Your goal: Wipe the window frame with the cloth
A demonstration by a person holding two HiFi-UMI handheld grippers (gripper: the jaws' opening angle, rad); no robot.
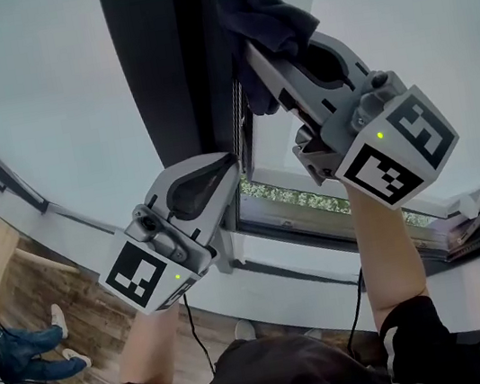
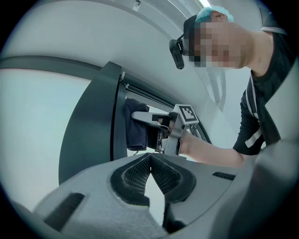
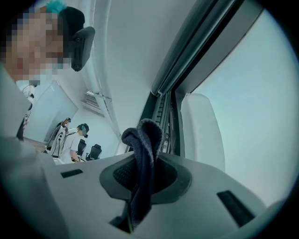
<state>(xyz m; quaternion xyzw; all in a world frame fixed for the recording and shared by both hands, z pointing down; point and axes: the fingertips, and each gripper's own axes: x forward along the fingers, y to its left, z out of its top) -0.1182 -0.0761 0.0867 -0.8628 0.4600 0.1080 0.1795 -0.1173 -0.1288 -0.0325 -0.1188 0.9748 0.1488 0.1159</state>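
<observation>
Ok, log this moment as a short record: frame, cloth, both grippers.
Frame: dark grey upright window frame
Cloth: dark blue fabric cloth, bunched against the frame's inner edge
Right gripper: shut on the cloth, raised high
Left gripper: jaws together, empty, lower beside the frame

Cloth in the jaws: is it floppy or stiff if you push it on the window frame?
Probably floppy: the cloth folds over in a loop above the shut jaws of the right gripper. It seems light, since one pinch holds it up. Pushed against the window frame, it would likely squash and bunch up.
</observation>
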